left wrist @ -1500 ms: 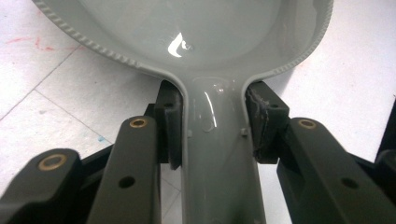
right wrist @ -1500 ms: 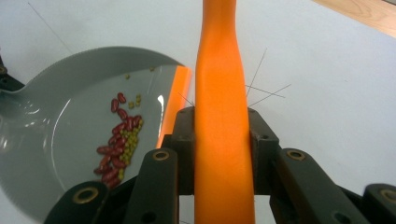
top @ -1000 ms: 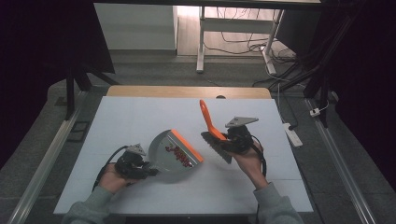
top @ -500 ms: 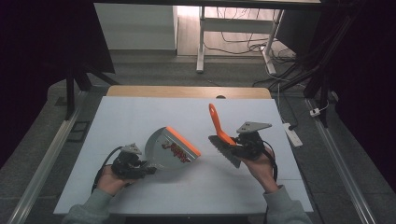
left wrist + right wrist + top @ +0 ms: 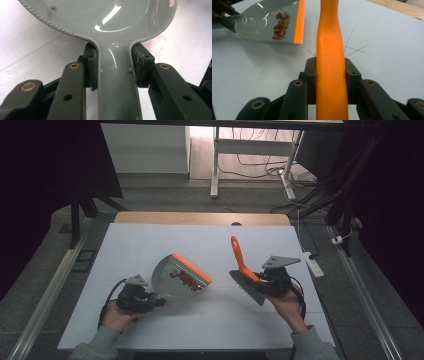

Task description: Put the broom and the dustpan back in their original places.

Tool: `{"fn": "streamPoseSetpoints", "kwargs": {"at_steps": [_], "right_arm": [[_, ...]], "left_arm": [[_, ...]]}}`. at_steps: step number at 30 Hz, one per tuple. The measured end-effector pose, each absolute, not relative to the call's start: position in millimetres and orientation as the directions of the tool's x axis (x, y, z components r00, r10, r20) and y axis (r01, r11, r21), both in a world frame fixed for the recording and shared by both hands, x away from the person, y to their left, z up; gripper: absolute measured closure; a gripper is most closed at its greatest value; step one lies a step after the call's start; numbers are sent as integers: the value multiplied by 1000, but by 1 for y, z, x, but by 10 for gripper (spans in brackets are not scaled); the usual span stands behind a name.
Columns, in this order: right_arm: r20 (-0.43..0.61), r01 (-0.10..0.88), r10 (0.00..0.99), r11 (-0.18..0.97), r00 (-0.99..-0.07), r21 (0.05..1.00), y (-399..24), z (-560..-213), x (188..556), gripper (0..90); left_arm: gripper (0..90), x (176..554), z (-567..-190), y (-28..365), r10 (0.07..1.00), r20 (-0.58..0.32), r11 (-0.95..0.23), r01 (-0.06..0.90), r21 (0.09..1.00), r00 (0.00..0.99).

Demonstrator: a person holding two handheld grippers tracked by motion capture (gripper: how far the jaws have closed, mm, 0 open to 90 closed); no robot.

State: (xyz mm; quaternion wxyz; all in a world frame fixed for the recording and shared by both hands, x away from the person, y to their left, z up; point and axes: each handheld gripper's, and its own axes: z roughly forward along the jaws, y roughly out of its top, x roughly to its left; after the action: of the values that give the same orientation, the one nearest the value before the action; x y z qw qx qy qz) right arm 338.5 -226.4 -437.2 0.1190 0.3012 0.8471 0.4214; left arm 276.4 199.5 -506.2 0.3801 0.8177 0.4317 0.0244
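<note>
A grey dustpan (image 5: 176,276) with an orange lip (image 5: 192,267) is held tilted just above the white table (image 5: 150,245). My left gripper (image 5: 150,301) is shut on its handle. In the left gripper view the two pads (image 5: 91,66) press the grey dustpan handle (image 5: 115,75) from both sides. My right gripper (image 5: 260,279) is shut on an orange-handled brush (image 5: 239,256), whose grey bristles (image 5: 247,289) point down and to the left. The right gripper view shows the orange brush handle (image 5: 330,62) between the jaws, with red and yellow bits (image 5: 280,26) lying in the dustpan (image 5: 262,23).
The table's far edge is a wooden strip (image 5: 200,218). A white power strip (image 5: 313,263) lies on the floor to the right. Metal rails (image 5: 47,295) run along both sides. Desk legs and cables stand behind the table.
My right gripper has carried the brush to the right, away from the dustpan. The dustpan has drifted slightly left in my left gripper.
</note>
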Motion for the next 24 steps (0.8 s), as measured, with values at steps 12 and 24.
{"fn": "streamPoseSetpoints", "kwargs": {"at_steps": [12, 24], "right_arm": [[71, 437, 619, 464, -782, 771, -243, -444, 331, 704], [104, 461, 617, 454, -780, 763, -249, -448, 328, 704]], "left_arm": [[615, 264, -511, 212, 782, -314, -235, 722, 651, 538], [615, 253, -516, 219, 834, -317, -164, 751, 640, 453]]}}
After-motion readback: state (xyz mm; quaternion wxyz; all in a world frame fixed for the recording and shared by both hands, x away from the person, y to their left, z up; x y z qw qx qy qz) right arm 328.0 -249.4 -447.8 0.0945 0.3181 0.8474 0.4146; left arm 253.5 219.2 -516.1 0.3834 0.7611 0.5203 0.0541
